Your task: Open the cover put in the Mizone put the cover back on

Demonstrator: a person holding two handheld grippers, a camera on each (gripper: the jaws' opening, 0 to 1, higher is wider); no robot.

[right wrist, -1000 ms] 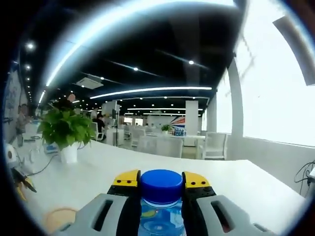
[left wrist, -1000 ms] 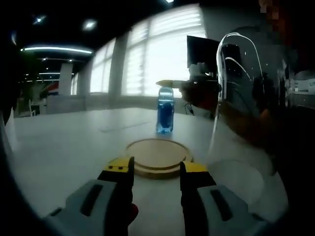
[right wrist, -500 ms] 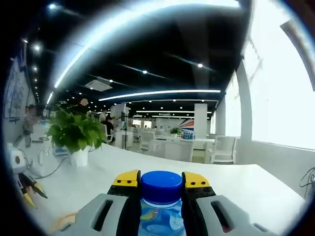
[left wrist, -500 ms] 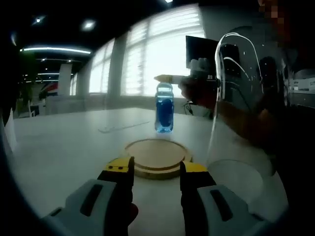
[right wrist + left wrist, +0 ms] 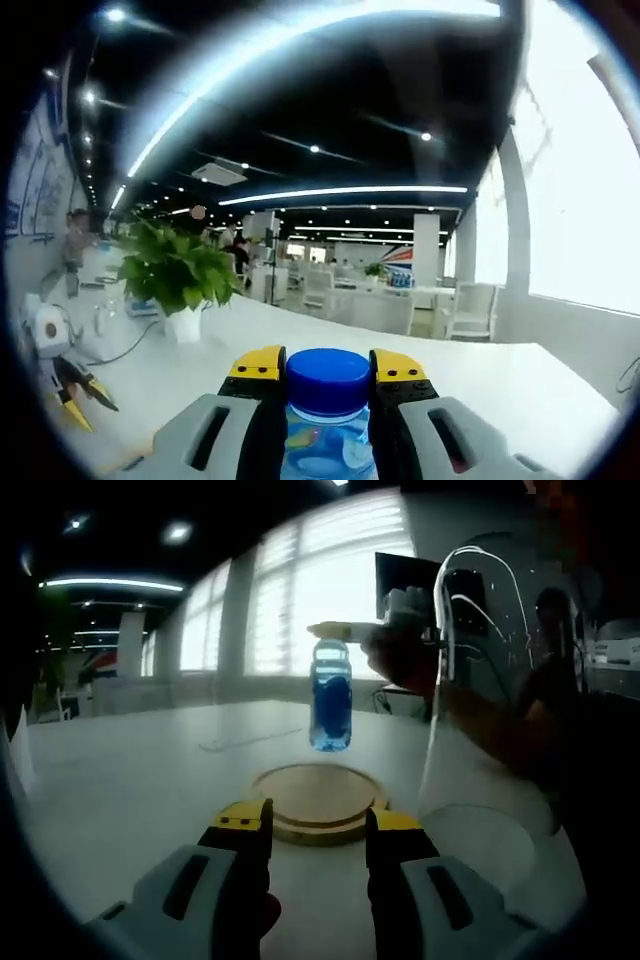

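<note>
A blue Mizone bottle [image 5: 331, 702] hangs just beyond the round wooden base [image 5: 320, 798], a little above the white table [image 5: 130, 790]. My right gripper [image 5: 335, 632] is shut on its neck. In the right gripper view the bottle's blue cap [image 5: 327, 378] sits between the yellow-tipped jaws of the right gripper [image 5: 327, 368]. The clear glass dome cover [image 5: 485, 690] stands off the base, to its right. My left gripper [image 5: 318, 820] stands open and empty just short of the base's near edge.
A person's hand [image 5: 405, 670] holds the right gripper, in front of a dark monitor [image 5: 410, 580] and bright windows. A potted plant [image 5: 178, 275] and yellow-handled pliers [image 5: 75, 385] are on the table at the left of the right gripper view.
The right gripper has lifted the bottle and brought it a little left and closer to the wooden base. The left gripper has stayed where it was.
</note>
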